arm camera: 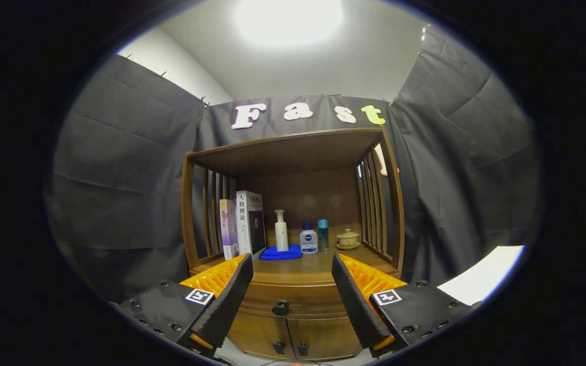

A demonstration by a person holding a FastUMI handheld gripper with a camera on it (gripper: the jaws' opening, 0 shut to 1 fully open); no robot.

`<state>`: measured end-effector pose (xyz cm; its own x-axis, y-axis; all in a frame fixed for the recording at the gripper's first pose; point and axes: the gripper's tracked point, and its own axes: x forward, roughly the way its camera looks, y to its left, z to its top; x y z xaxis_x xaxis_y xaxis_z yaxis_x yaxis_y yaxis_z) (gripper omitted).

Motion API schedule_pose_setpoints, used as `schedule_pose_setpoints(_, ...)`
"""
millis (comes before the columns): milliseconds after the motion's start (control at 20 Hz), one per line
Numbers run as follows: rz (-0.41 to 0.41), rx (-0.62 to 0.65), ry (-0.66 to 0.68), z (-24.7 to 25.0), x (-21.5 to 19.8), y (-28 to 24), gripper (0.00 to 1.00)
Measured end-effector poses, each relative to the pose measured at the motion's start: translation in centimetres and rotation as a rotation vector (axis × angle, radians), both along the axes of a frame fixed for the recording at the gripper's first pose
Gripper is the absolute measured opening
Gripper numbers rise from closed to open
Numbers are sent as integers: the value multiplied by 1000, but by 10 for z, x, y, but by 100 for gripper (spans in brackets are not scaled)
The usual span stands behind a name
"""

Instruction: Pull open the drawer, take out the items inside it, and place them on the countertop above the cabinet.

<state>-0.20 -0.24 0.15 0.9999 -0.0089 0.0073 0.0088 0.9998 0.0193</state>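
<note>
Room: black cloth-walled booth, bright ceiling light overhead.
Surface: brown wooden cabinet countertop (298,272) beyond the fingers, under a slatted shelf frame.
On it, left to right: two upright books (242,226), white pump bottle (281,231) on folded blue cloth (280,252), squat white bottle (308,239), teal bottle (322,234), lidded ceramic cup (348,238).
Drawer: closed wooden drawer (293,302), dark round knob (281,307) between the fingers, ahead.
Gripper: hand-held gripper (293,284) fingers spread apart, holding nothing.
</note>
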Motion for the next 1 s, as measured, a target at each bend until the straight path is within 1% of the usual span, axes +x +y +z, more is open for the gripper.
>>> schedule_pose_setpoints(350, -4, 10, -30, 8, 0, -1, 97)
schedule_pose_setpoints(550, 10, 0, -9, 3, 2, 4, 97)
schedule_pose_setpoints(750, 32, 6, -40, 5, 1, 8, 97)
schedule_pose_setpoints(850, 27, -9, -36, -1, 6, 8, 97)
schedule_pose_setpoints(1000, 55, 14, -34, -7, 23, 20, 97)
